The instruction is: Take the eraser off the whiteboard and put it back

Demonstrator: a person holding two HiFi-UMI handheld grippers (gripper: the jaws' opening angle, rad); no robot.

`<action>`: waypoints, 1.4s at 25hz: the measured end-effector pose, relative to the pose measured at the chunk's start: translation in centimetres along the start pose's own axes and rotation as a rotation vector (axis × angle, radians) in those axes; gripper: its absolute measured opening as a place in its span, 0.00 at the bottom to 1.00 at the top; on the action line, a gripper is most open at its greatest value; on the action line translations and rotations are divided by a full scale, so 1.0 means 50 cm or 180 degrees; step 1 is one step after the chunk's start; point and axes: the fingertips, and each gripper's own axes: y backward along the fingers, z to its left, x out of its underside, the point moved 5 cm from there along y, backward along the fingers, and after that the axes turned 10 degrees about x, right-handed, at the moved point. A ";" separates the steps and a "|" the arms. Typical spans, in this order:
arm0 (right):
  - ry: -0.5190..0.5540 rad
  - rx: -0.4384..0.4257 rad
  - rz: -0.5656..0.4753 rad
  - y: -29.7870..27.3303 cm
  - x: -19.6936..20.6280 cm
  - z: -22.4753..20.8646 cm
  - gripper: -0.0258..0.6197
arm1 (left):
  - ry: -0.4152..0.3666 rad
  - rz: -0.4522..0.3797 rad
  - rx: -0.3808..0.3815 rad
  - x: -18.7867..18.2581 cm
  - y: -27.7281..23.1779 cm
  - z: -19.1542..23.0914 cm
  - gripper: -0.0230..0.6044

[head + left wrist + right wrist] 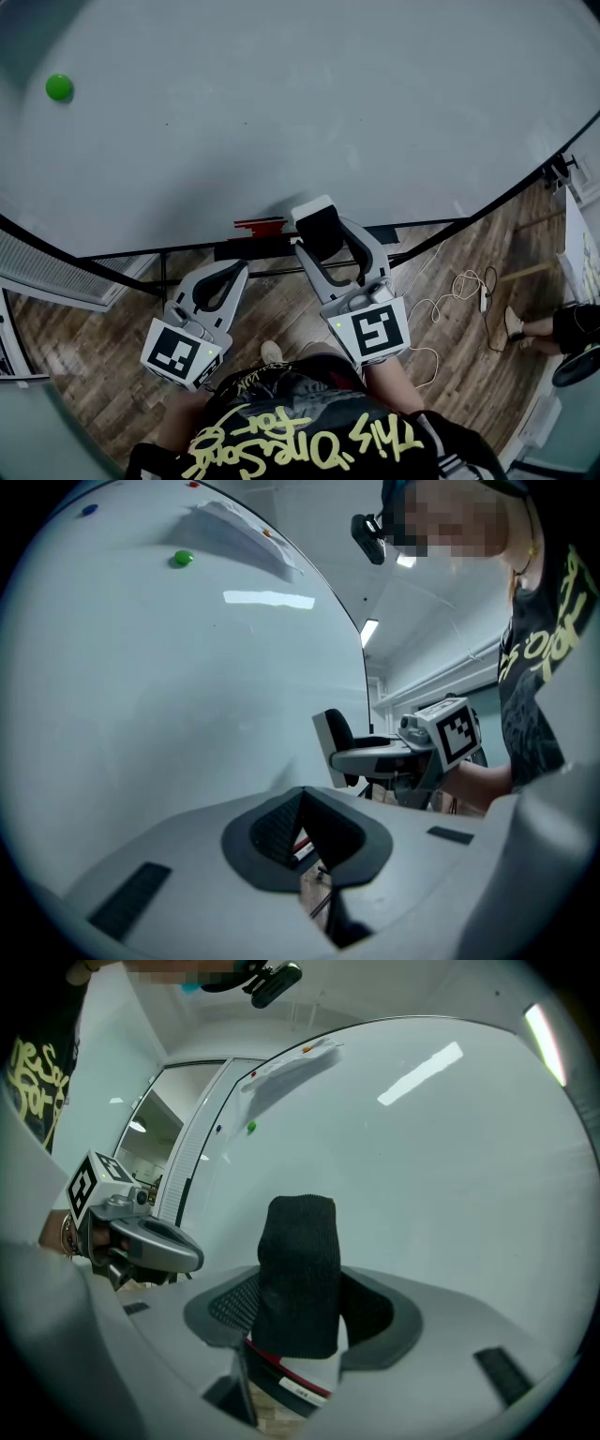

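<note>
- The right gripper (334, 249) is closed on the eraser (298, 1274). The eraser is pinched across its lower half between the two jaws and stands upright, well clear of their tips.
- The eraser is seen as a block with a black, woven-looking felt face turned back toward the gripper. A white body shows at its lower edge and along the side facing away.
- Just ahead of the right gripper lies the whiteboard (281, 112), and the eraser is held close before its lower edge. Whether the white side touches the board cannot be told.
- The step in hand is judged to be the carry, with the eraser held in the jaws and its return to the board not yet done.
- The next move is judged to call for the white side being brought flat against the board and the jaws being opened only once it sits there. A tilted approach could let it slip.
- Below and just left of the held eraser, a red marker (259, 225) lies on the tray under the board.
- The left gripper (300, 829) is held lower and to the left of the right one, with its jaws together and nothing between them.
- Far up and left of both grippers, a green magnet (59, 87) is stuck on the board.
</note>
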 end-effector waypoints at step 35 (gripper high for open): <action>-0.0091 0.0161 -0.0317 -0.034 -0.117 -0.027 0.42 | 0.0022 -0.0020 0.0029 0.013 0.001 -0.003 0.05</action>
